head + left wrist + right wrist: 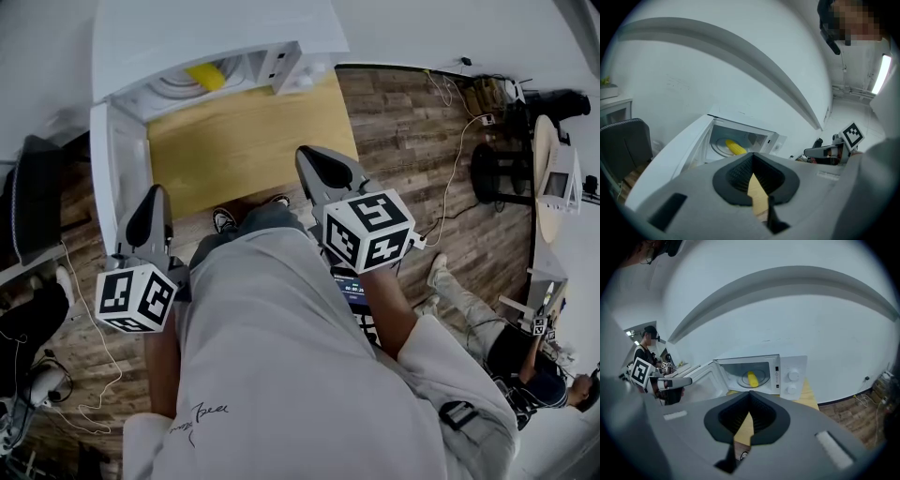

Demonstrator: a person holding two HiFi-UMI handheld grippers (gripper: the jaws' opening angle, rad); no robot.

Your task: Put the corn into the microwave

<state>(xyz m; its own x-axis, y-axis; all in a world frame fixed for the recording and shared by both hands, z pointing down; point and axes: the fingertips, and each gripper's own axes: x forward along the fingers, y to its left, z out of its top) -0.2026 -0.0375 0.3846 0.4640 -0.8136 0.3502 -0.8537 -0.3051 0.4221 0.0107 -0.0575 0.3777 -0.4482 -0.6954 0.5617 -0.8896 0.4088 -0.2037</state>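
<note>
Right gripper (750,399) was pressed shut with nothing in it, and left gripper (753,161) was closed and empty too, both pointing toward the microwave (792,376) on the wooden table (246,141). Corn (753,378) lay inside, on the round turntable plate (761,378), and the door (118,178) stood wide open on the left.

The yellow corn (753,378) lies on its side on the round turntable inside the white microwave (792,376), whose door hangs open.
</note>
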